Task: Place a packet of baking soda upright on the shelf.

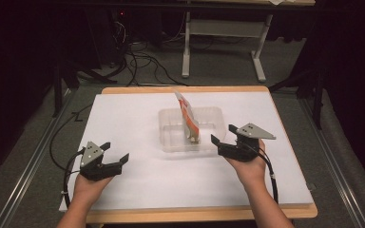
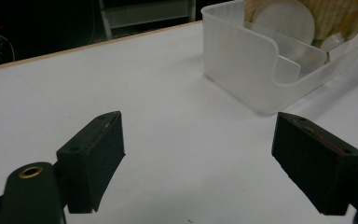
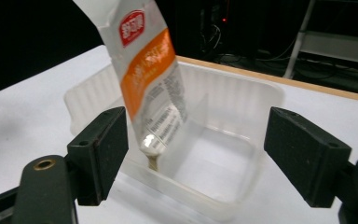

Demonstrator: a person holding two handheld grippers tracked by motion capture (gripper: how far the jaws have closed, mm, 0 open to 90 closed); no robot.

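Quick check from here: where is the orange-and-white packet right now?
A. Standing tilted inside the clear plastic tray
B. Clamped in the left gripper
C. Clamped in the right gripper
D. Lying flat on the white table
A: the packet stands tilted with its lower end inside the clear tray, and the right gripper is open beside the tray, clear of it.

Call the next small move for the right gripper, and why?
Probably draw the right gripper back a little further from the translucent plastic tray. Its jaws stand wide open with nothing between the pads, and the orange-and-white snack packet stands tilted inside the tray, apart from the jaws. It looks released, so clearing away avoids knocking it. The left gripper sits open on the white tabletop.
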